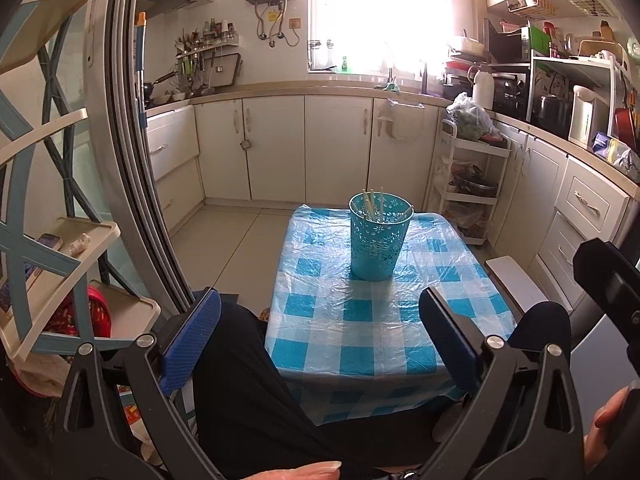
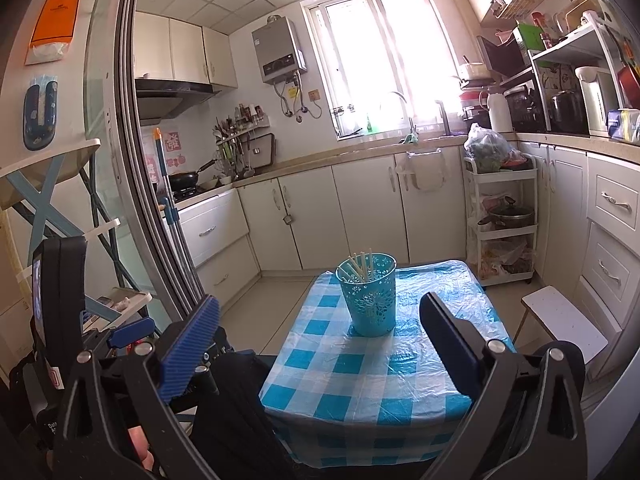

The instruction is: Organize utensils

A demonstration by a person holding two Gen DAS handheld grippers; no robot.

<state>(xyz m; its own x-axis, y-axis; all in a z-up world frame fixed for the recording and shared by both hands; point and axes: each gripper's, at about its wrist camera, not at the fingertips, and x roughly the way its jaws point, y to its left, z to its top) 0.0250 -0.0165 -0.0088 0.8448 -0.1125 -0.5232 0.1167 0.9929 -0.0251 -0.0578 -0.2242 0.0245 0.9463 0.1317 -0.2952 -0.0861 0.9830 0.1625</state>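
Turquoise perforated holder [image 1: 379, 237] upright mid-table on blue checked cloth [image 1: 360, 320], pale chopsticks [image 1: 372, 202] standing inside, left gripper [image 1: 320, 332] and right gripper [image 2: 320, 340] both spread wide, empty, short of holder.

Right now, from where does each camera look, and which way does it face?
Left wrist: on the left gripper, low over the person's lap, facing the table and the window; jaws wide open, a thumb shows.
Right wrist: on the right gripper, facing likewise; the left gripper's body shows at left.
Both share the blue cup of chopsticks.
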